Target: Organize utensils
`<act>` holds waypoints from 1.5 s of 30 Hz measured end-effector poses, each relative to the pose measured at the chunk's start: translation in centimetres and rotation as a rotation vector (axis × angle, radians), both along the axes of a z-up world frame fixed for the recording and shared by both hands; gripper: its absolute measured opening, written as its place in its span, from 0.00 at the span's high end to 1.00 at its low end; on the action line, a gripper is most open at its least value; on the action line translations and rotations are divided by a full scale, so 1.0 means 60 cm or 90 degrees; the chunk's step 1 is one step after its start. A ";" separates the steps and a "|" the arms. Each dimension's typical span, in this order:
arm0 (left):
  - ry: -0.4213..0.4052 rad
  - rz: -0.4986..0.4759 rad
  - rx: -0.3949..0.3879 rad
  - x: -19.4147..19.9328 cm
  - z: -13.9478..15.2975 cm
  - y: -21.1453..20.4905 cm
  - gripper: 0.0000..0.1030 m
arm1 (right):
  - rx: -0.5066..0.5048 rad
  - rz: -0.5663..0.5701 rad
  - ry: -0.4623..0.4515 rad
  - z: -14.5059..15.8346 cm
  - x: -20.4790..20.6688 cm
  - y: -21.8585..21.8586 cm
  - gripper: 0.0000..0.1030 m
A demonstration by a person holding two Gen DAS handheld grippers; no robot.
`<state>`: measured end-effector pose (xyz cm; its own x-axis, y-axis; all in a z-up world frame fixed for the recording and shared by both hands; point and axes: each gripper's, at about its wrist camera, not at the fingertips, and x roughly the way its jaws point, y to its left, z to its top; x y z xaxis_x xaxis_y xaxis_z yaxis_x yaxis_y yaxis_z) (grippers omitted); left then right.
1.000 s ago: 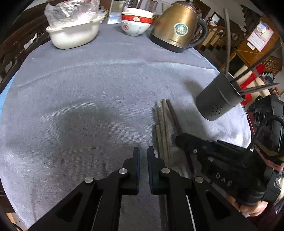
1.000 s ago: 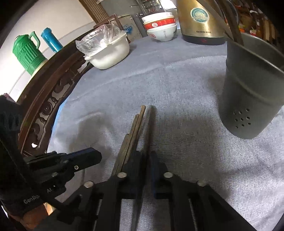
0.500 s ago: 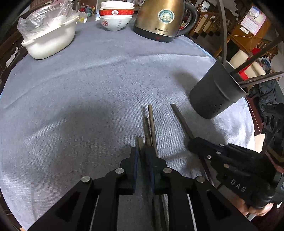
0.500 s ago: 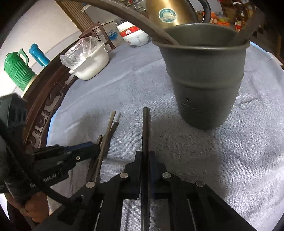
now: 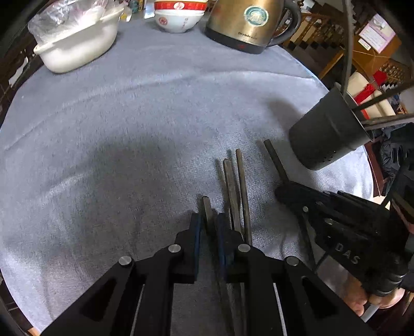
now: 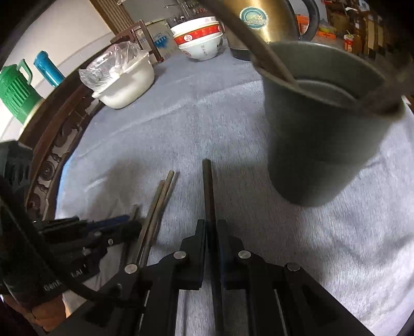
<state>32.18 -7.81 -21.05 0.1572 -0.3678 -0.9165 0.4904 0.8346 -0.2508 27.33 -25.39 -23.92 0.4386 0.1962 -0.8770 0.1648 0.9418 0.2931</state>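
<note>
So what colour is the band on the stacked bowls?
Red, with white emblems, on the stacked bowls; the right wrist view shows it best.

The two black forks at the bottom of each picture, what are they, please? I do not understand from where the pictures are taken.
They are the jaws of two hand-held grippers; a person carries one in each hand, each with its own camera looking along the jaws. One picture is from the left gripper, closed on one chopstick. The other is from the right gripper, closed on another chopstick. Two loose chopsticks lie on the grey tablecloth. A dark utensil holder, a kettle and bowls stand there too.
</note>
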 end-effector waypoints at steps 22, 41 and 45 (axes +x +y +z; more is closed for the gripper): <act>-0.152 0.060 -0.060 -0.049 0.167 0.041 0.94 | 0.034 0.061 -0.198 0.140 -0.077 -0.005 0.92; -0.316 0.025 -0.118 -0.142 0.354 0.021 0.95 | 0.027 0.033 -0.373 0.308 -0.178 -0.058 0.93; -0.305 0.046 -0.120 -0.128 0.346 0.033 0.95 | 0.059 0.022 -0.312 0.282 -0.163 -0.073 0.92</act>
